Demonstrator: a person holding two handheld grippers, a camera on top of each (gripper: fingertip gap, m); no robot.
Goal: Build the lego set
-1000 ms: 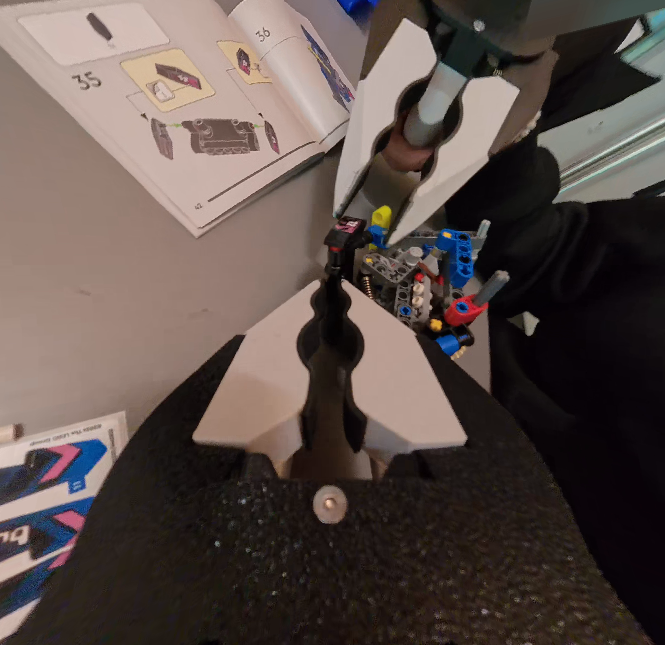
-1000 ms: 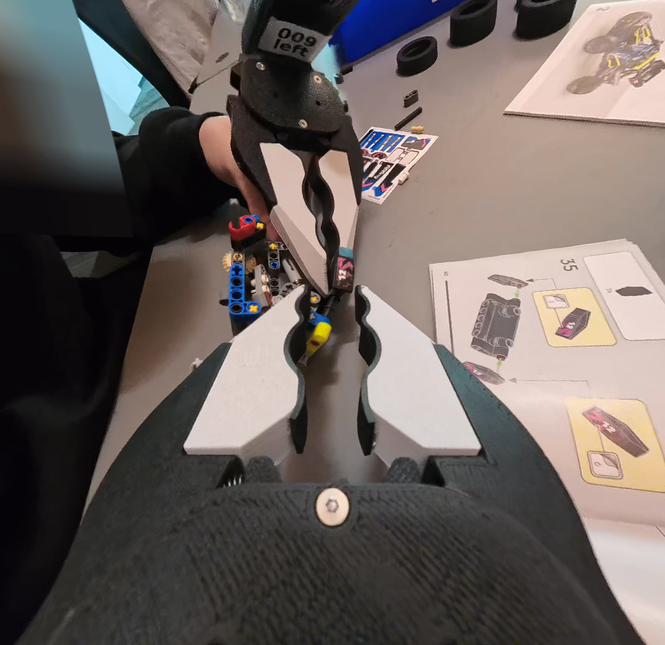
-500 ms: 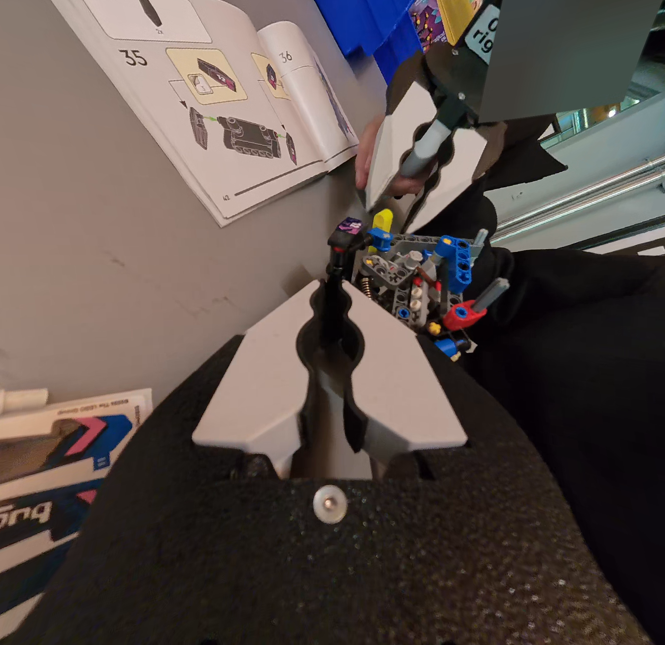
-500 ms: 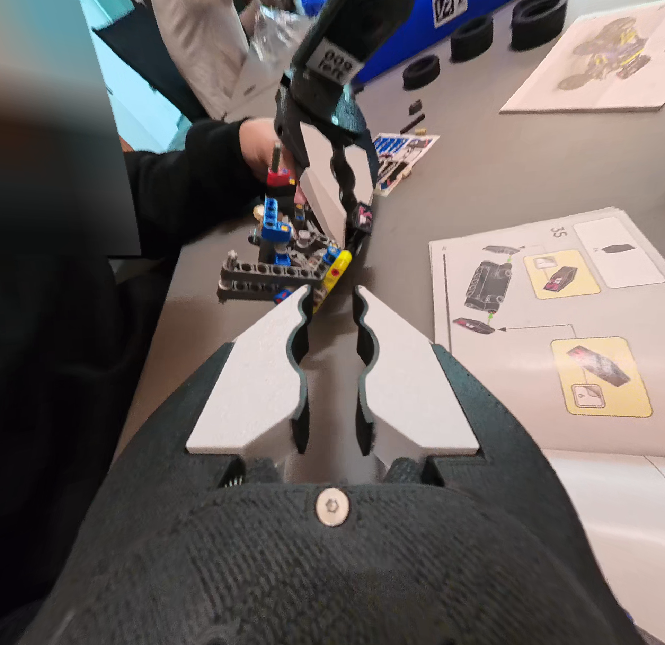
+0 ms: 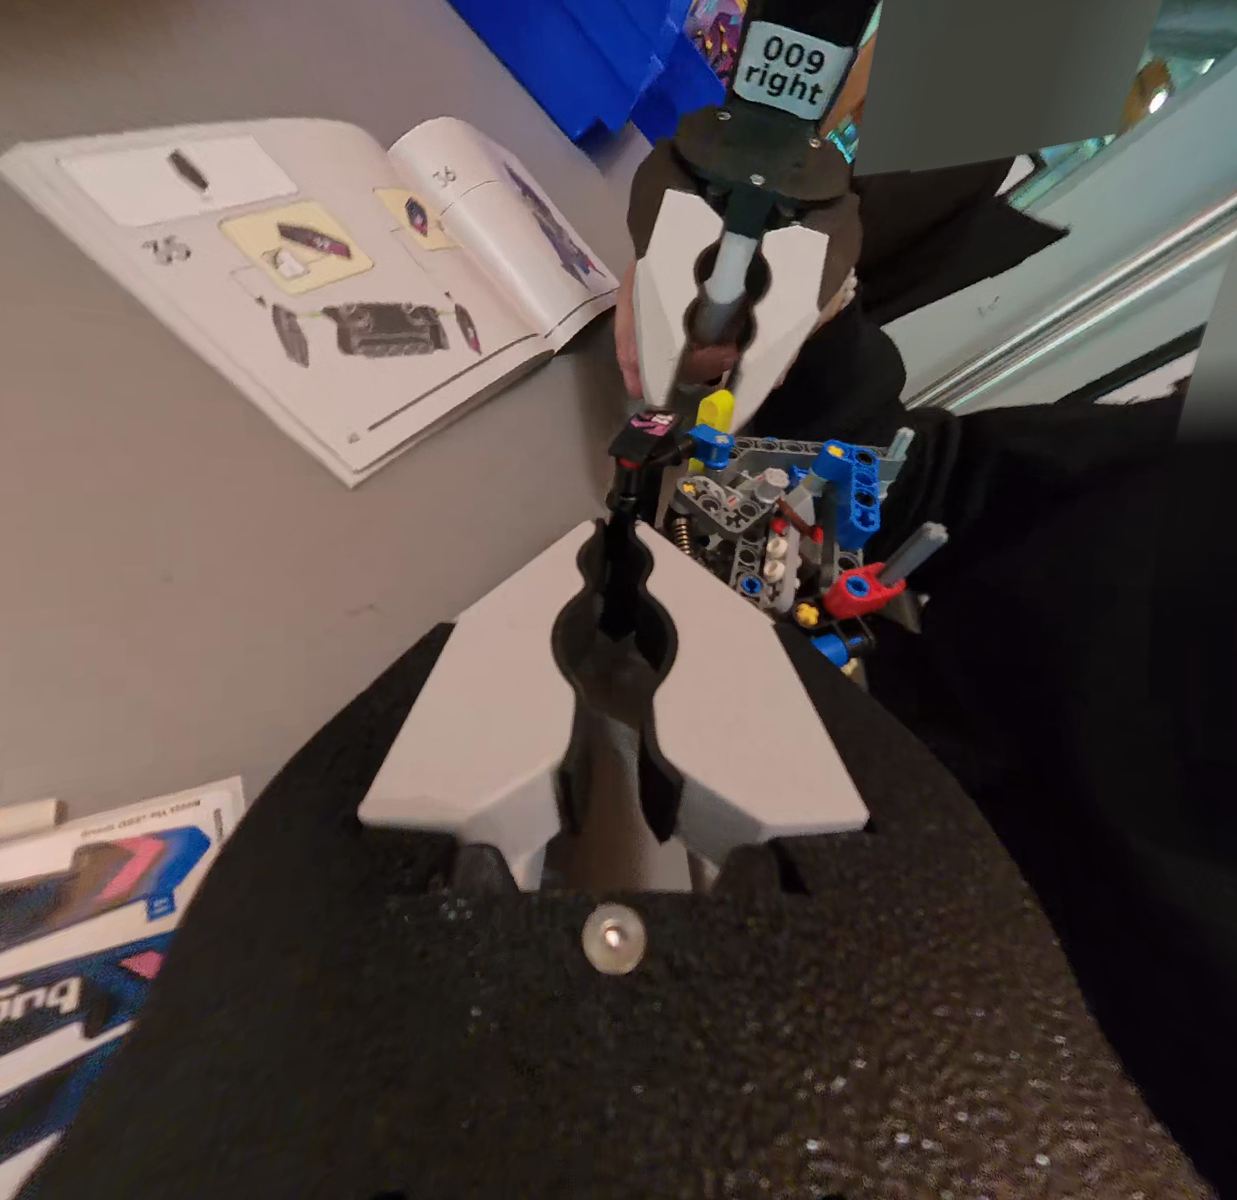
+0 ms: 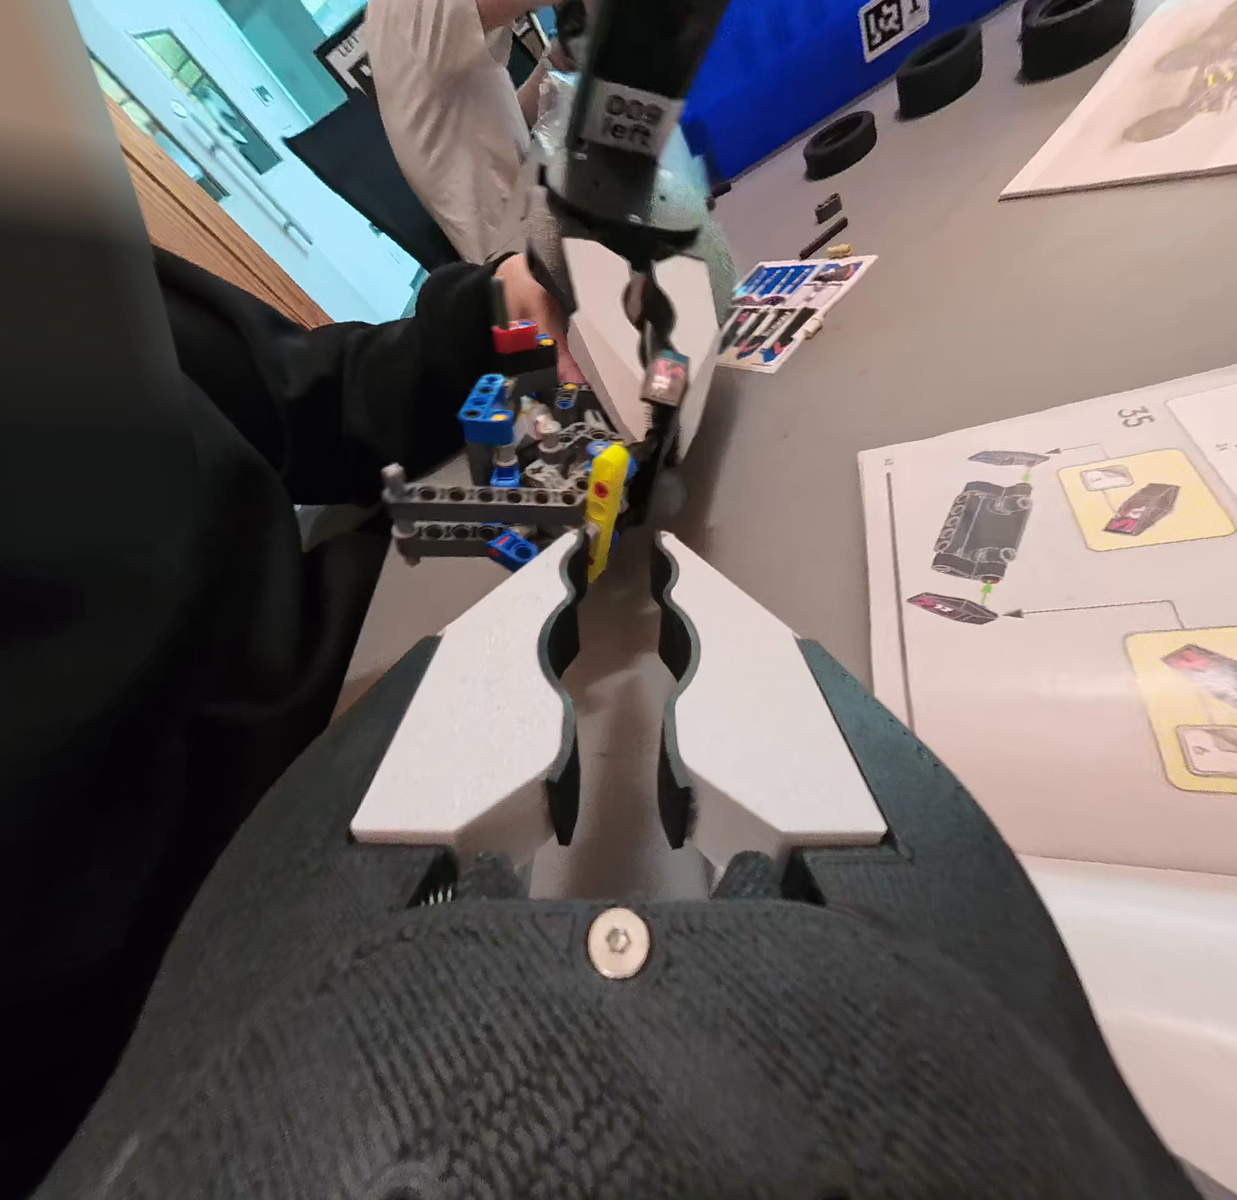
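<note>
My left gripper point(image 5: 616, 532) is shut on a thin black part point(image 5: 619, 565) of a toy brick model point(image 5: 770, 512) and holds the model off the grey table point(image 5: 201, 565). A black piece with a pink sticker point(image 5: 646, 431) sits at the top of that part. My right gripper point(image 6: 619, 545) is open. The lower end of the model's yellow beam point(image 6: 606, 505) lies between its tips, against the left finger point(image 6: 535, 599) and apart from the right one. In the right wrist view the left gripper point(image 6: 659, 445) comes down onto the model point(image 6: 509, 491). In the left wrist view the right gripper point(image 5: 696, 411) straddles the yellow beam point(image 5: 715, 408).
An open instruction booklet point(image 5: 301, 284) lies on the table, to the right in the right wrist view point(image 6: 1044, 565). A sticker sheet point(image 6: 783, 311), small loose parts point(image 6: 827, 230), black tyres point(image 6: 940, 76), a blue bin point(image 6: 803, 63) and a second booklet point(image 6: 1138, 96) lie farther back. A person's black sleeve point(image 6: 335, 378) is at the left.
The left gripper has raised and tilted the model off the table, still shut on the black part. The right gripper's jaws have narrowed and its tips now reach the yellow beam.
</note>
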